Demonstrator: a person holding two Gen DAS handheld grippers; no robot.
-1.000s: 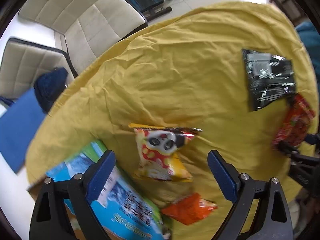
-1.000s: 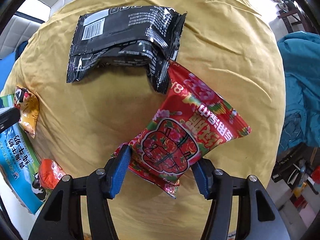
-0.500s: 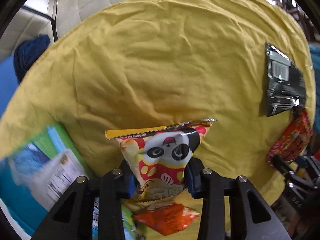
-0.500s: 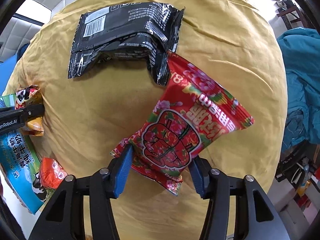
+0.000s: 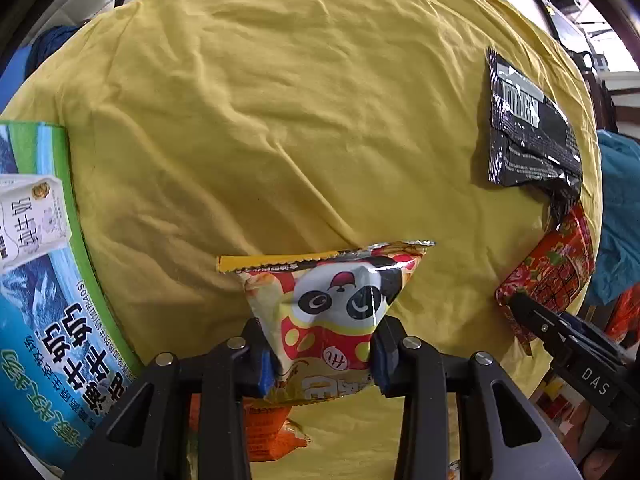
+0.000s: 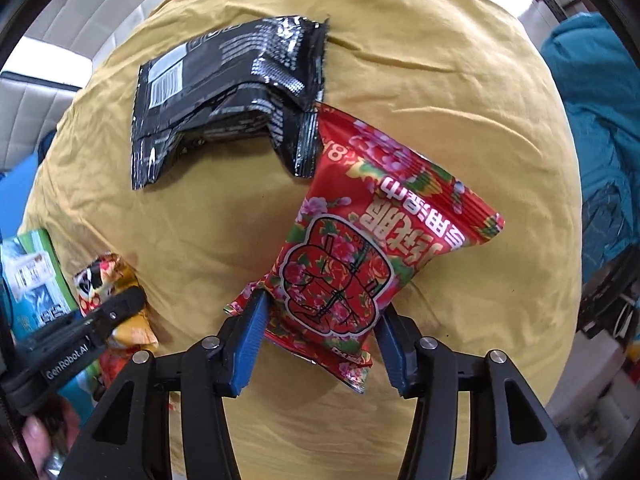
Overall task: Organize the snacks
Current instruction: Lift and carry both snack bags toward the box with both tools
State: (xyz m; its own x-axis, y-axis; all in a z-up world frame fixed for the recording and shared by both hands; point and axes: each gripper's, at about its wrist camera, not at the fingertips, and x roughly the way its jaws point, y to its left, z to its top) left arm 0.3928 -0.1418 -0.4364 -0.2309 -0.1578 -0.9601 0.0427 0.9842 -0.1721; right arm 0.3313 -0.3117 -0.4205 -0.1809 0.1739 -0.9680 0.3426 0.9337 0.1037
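Observation:
On the yellow-clothed round table, my left gripper points steeply down and is shut on the lower half of a panda-print snack bag, which crumples between the blue pads. The right wrist view shows this bag at the left under a left finger. My right gripper is shut on the bottom of a red flowered snack bag, also seen at the right in the left wrist view. A black foil packet lies flat beyond it, touching its top corner.
A blue and green milk carton box lies at the table's left edge. An orange packet sits under my left gripper. A teal garment hangs past the right edge. White padded chairs stand behind.
My left gripper came down over the panda bag and closed on it. My right gripper tightened on the red bag and rolled a little, and the bag shifted with it.

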